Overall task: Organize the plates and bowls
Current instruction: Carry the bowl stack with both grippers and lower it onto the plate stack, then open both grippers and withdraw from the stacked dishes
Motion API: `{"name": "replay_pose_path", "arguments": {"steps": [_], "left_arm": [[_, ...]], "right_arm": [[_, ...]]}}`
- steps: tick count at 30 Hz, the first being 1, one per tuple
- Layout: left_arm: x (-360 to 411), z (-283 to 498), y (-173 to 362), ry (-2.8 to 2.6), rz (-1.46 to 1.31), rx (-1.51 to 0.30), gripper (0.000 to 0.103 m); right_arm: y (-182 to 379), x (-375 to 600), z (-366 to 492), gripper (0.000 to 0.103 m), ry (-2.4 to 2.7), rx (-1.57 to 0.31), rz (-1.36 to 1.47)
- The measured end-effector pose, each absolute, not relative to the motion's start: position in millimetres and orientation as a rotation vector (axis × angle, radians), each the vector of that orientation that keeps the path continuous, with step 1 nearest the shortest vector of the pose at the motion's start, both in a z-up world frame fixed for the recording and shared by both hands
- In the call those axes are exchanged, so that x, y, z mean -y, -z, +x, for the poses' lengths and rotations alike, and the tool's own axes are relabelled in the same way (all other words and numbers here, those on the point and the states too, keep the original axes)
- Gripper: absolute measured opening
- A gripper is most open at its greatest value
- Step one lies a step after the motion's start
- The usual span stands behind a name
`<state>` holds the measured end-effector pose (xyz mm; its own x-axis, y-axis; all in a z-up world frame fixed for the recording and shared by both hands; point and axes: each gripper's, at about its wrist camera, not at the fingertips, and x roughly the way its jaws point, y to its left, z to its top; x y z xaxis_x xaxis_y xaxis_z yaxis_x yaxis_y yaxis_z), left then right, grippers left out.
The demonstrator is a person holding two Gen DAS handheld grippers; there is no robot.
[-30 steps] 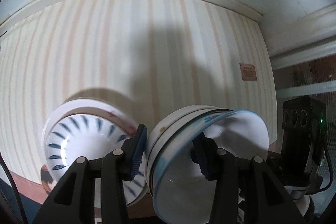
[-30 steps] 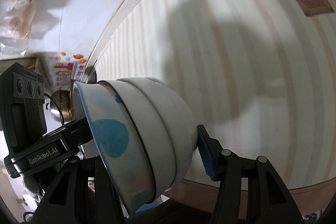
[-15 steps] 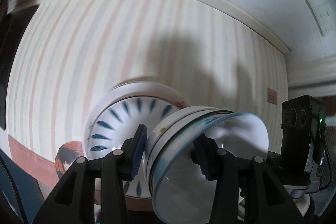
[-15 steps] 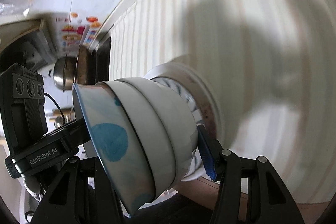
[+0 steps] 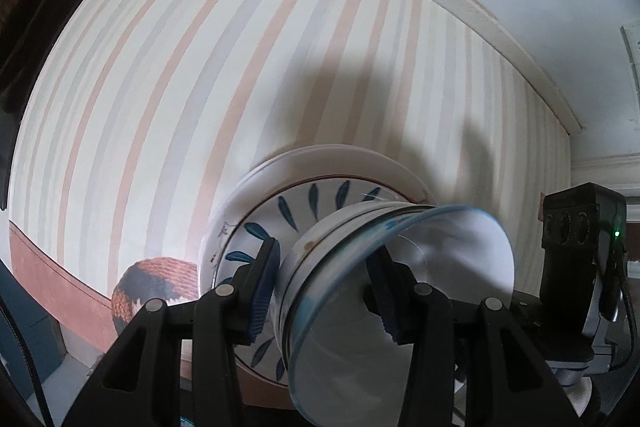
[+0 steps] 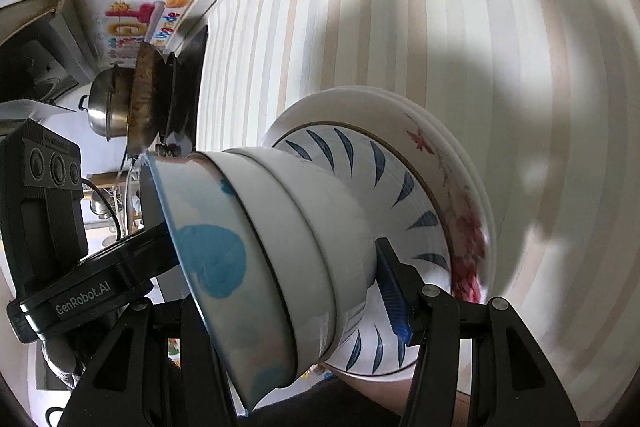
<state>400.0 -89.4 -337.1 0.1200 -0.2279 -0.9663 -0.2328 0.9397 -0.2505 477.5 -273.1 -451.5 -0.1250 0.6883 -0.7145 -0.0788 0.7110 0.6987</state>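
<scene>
Both grippers have carried the stack of bowls (image 5: pixel 360 267) sideways across the striped tablecloth (image 5: pixel 200 87), so the pile of plates (image 5: pixel 320 179) that sat off to one side a second ago now lies right behind the bowls. Three nested bowls, the outer one white with blue blotches, are held tipped on their side. From the left wrist view, the left gripper (image 5: pixel 324 291) is clamped on the stack's wall, one blue pad outside and the other inside the bowl mouth. From the right wrist view, the right gripper (image 6: pixel 288 307) pinches the same stack (image 6: pixel 272 247), with one pad against the bottom of the innermost bowl; the other finger is hidden behind the bowls.

Relative to the plates (image 6: pixel 420 187), the bowls hang just in front, above the top plate with blue leaf strokes. A woven coaster (image 5: pixel 156 283) lies just beside the plates.
</scene>
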Motion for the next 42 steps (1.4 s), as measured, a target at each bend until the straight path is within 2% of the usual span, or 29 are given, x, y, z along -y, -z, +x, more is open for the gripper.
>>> {"name": "replay_pose_path", "arguments": {"steps": [28,33,38,42], "left_arm": [[87,403,344,-0.012,-0.342,-1.462,0.041],[90,388,322,-0.05,-0.261,-1.403,0.041],[90,364,297,-0.079,-0.2,-1.335,0.042],[89,342,270,-0.094,-0.141,-1.26,0.044]], "right_arm": [[455,261,482,0.056,-0.65,-1.597,0.442],[431,272,477,0.056,-0.626,-1.533,0.41],[385,282,463,0.057,-0.574,-1.418,0.312],[344,281,439,0.07,-0.519,-1.31,0.197]]}}
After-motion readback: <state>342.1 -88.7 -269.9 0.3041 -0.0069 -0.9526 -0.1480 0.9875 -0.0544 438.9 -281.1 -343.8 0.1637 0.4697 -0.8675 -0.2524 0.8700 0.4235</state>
